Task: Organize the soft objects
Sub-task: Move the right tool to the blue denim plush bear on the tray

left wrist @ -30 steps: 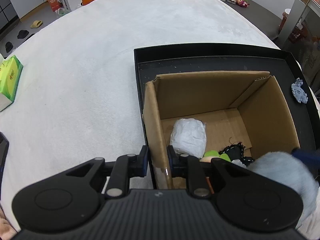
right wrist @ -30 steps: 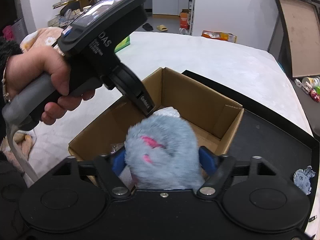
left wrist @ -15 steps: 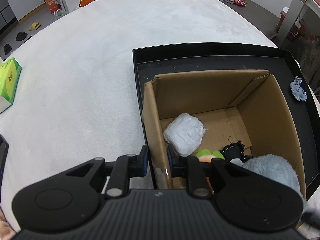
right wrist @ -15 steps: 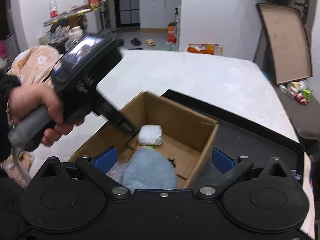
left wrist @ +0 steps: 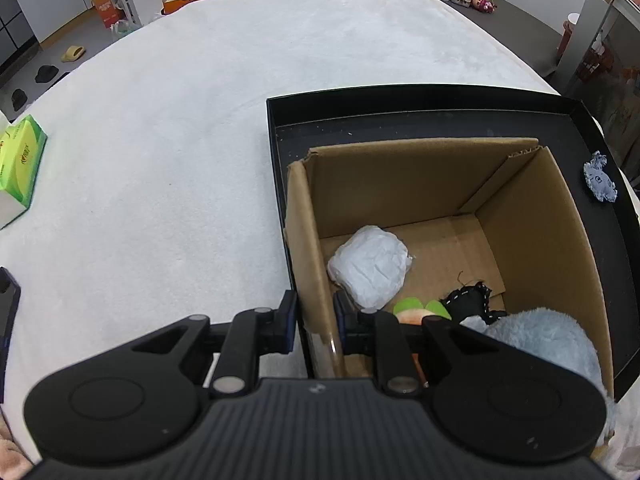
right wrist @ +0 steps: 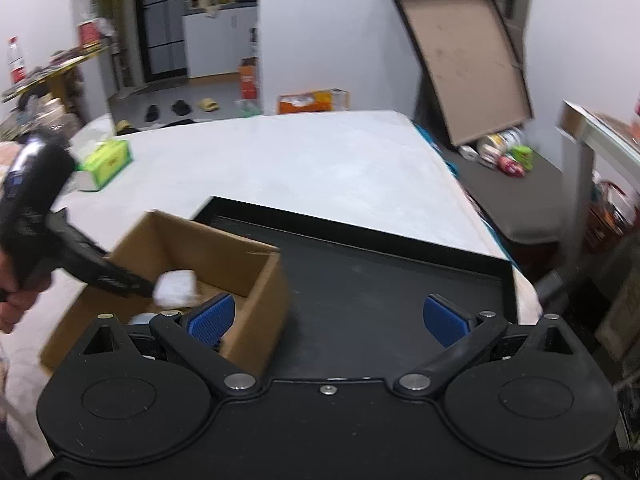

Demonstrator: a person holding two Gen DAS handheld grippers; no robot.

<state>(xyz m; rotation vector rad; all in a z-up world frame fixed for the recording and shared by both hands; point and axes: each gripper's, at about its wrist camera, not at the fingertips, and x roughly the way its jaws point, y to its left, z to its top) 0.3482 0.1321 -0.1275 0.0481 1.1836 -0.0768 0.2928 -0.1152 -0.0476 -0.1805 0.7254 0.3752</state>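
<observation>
An open cardboard box stands in a black tray. My left gripper is shut on the box's left wall, one pad outside and one inside. Inside lie a white crumpled bundle, a green and orange toy, a black stitched piece and a fluffy grey-blue plush at the near right corner. My right gripper hangs open and empty above the tray, right of the box. A small grey-blue plush figure lies on the tray's right side.
White cloth covers the table. A green tissue box sits at its left edge, also seen as the tissue box from the right. A person's hand holds the left gripper's handle. A framed board leans on the far wall.
My right gripper let go of the fluffy grey-blue plush, which dropped into the box's near right corner. The gripper opened wide and swung right, over the tray. The left gripper kept still.
</observation>
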